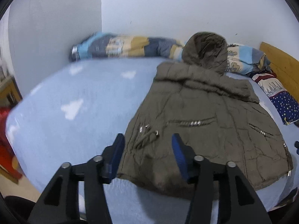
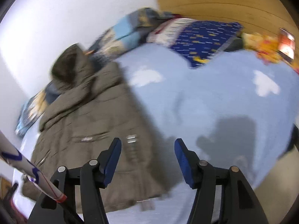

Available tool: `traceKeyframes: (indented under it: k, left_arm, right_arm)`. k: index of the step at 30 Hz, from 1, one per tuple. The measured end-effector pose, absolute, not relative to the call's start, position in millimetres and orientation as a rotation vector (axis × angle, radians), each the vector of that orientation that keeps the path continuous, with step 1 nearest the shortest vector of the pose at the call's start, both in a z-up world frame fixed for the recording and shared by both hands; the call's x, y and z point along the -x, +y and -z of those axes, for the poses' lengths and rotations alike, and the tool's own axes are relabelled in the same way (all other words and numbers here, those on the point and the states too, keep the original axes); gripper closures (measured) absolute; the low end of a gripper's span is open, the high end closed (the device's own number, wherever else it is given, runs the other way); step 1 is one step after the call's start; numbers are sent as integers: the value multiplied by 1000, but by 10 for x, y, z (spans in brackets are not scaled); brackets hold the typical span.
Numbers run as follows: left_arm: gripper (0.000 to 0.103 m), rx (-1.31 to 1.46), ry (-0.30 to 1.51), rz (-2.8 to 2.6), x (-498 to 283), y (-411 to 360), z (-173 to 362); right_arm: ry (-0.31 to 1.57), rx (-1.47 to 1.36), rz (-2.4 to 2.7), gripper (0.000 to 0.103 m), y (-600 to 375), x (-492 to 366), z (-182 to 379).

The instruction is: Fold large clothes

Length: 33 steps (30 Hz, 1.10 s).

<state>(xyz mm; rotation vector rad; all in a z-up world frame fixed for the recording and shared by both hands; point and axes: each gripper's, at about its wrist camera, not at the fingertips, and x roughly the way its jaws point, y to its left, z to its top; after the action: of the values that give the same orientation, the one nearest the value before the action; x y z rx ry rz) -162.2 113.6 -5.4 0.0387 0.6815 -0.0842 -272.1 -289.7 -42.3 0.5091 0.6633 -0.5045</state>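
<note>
Both grippers (image 1: pixel 148 140) (image 2: pixel 148 143) hover parted over coat (image 1: pixel 201 123).

Left gripper (image 1: pixel 148 140) and right gripper (image 2: pixel 147 145) both tilt downward above the coat (image 1: pixel 201 123), blue-padded jaws parted and nothing between them.

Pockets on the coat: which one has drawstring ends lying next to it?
The left pocket on the coat; metal-tipped cords lie beside it, none by the right pocket.
</note>
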Motion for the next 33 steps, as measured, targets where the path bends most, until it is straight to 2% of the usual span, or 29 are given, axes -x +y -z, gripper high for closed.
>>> traceKeyframes:
  k: [1, 2, 8, 11, 15, 17, 28, 33]
  left_arm:
    - [39, -52, 660, 84, 1652, 1102, 21]
    - [37, -74, 640, 97, 1675, 1041, -4]
    - [36, -181, 677, 157, 1648, 616, 125]
    - [34, -227, 744, 179, 1596, 437, 363]
    - [34, -272, 938, 183, 1448, 311, 816]
    - [34, -283, 966, 168, 1436, 290, 909]
    - [31, -234, 658, 202, 1531, 152, -76]
    - [30, -188, 613, 226, 1332, 83, -296]
  right_arm:
    - [684, -477, 466, 39, -2793, 2623, 435]
    - [701, -455, 432, 39, -2703, 2542, 455]
    - [865, -382, 288, 39, -2250, 2098, 765]
    - [903, -339, 274, 39, -2115, 1975, 835]
    - [949, -309, 264, 34, -2020, 1874, 927]
    - [979, -293, 261, 32, -1996, 1840, 995]
    - [836, -356, 243, 32, -2029, 1995, 644]
    - [811, -339, 212, 32, -1930, 1929, 551]
